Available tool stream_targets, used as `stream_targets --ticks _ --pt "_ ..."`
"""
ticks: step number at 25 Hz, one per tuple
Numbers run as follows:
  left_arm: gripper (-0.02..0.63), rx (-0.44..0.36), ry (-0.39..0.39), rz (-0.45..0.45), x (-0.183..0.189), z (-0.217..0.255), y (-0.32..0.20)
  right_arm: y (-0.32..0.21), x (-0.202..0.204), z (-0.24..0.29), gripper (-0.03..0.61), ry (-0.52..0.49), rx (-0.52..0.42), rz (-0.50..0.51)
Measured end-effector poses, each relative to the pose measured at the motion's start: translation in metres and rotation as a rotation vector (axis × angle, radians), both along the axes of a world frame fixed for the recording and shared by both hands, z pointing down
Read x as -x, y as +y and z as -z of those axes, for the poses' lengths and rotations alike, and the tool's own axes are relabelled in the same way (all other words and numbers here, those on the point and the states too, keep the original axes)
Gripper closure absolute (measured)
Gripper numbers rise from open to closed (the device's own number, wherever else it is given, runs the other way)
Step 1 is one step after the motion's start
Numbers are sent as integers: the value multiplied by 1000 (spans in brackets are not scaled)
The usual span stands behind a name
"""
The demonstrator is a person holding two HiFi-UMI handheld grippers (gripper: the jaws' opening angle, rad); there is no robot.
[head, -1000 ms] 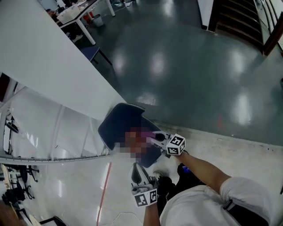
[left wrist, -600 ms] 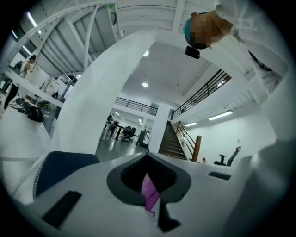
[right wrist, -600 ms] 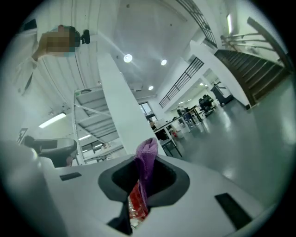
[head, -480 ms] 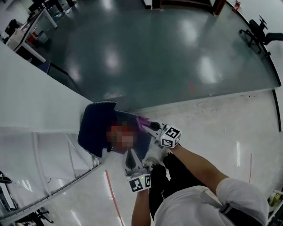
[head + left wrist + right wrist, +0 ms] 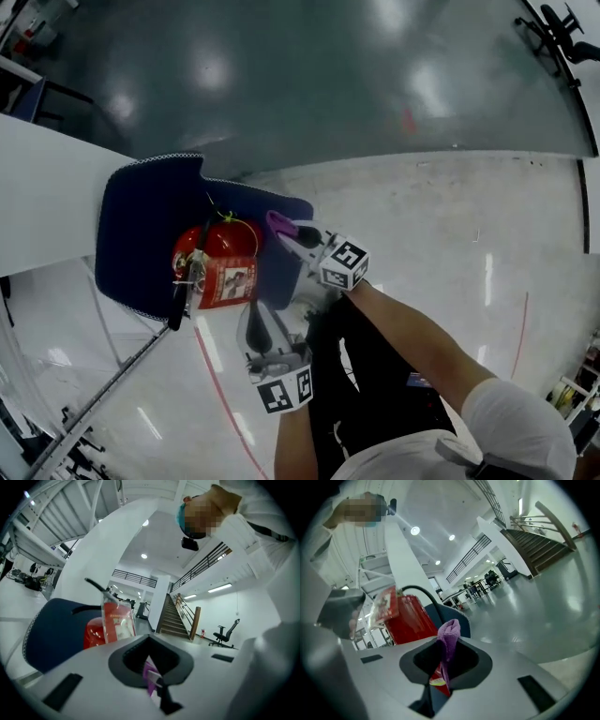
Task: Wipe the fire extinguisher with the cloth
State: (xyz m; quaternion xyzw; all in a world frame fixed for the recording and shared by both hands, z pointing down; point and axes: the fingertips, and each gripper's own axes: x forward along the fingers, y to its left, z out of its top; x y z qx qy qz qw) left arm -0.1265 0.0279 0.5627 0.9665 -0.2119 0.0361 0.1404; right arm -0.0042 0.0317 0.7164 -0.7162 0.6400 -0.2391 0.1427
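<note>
A red fire extinguisher [image 5: 217,255] with a black hose and a tag stands against a navy chair [image 5: 141,220]. My right gripper [image 5: 286,232] is shut on a purple cloth [image 5: 278,223], held just right of the extinguisher and apart from it. In the right gripper view the cloth [image 5: 449,634] sticks up between the jaws, with the extinguisher [image 5: 408,616] behind it on the left. My left gripper [image 5: 255,328] hangs below the extinguisher, its fingers together and holding nothing. In the left gripper view the extinguisher [image 5: 101,630] and its tag [image 5: 117,623] stand ahead.
A white slanted wall panel [image 5: 37,206] rises left of the chair. A dark glossy floor [image 5: 309,84] meets a pale floor [image 5: 441,216] behind the extinguisher. A staircase [image 5: 171,616] and an office chair [image 5: 227,634] stand far off.
The head view has swung, and the extinguisher and chair now sit further left and higher in it. The right gripper keeps the cloth beside the extinguisher; the left gripper stays below.
</note>
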Motion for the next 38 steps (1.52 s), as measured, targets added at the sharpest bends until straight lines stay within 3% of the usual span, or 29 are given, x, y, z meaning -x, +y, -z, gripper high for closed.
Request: stream_targets --ticks 7,14,27,38 --pt "607 -9 44 -38 1 -55 6 -35 11 -113 522 -68 48 27" --pt "607 1 47 -14 17 -60 -6 -51 33 -128 522 -139 23 66" --pt "607 16 73 11 48 36 9 -46 42 14 522 -144 -89 75" --pt "607 -39 93 28 73 138 18 -48 43 137 522 -132 -148 147"
